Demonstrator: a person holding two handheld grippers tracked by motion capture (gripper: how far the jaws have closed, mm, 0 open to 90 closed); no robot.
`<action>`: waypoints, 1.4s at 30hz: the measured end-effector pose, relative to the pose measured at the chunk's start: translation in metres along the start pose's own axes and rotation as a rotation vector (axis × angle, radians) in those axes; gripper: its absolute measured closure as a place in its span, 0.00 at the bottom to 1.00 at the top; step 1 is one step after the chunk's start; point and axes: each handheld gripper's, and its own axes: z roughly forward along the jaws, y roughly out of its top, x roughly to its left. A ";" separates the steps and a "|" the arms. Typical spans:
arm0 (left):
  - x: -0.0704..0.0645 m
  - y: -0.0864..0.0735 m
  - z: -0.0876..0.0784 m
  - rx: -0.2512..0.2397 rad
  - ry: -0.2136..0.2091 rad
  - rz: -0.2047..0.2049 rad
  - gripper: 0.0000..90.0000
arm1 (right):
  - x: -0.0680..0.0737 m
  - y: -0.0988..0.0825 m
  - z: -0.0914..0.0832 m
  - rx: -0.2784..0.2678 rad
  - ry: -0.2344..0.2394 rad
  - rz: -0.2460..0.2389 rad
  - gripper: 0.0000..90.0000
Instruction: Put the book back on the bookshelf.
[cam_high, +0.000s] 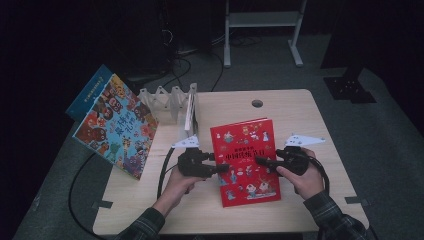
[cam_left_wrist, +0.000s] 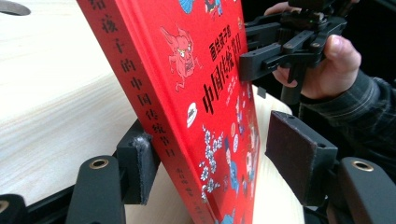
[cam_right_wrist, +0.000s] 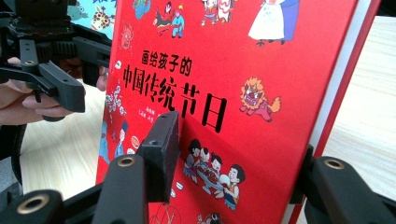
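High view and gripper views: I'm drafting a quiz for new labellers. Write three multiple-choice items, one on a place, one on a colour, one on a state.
1. Where is the blue picture book?
A. At the table's left, beside the white rack
B. Under the other book
C. At the table's right edge

2. What colour is the cover of the book between the grippers?
A. Green
B. Red
C. White

3. In the left gripper view, how does the left gripper's right-hand pad stand?
A. Pressed into the cover
B. Clamped on a cable
C. Apart from the cover

Key: 1 A, it leans there next to the rack. 2 B, all views show red. 3 C, a gap shows beside the cover.
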 end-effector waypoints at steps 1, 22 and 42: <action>0.000 0.000 0.000 -0.001 0.001 0.000 0.40 | 0.000 0.000 0.000 -0.002 0.000 -0.002 0.54; 0.001 -0.003 0.003 -0.052 -0.008 -0.046 0.42 | 0.002 -0.001 0.000 -0.013 -0.001 -0.014 0.54; -0.004 -0.002 0.003 -0.047 0.010 -0.019 0.47 | 0.000 -0.002 0.001 -0.027 0.011 -0.016 0.52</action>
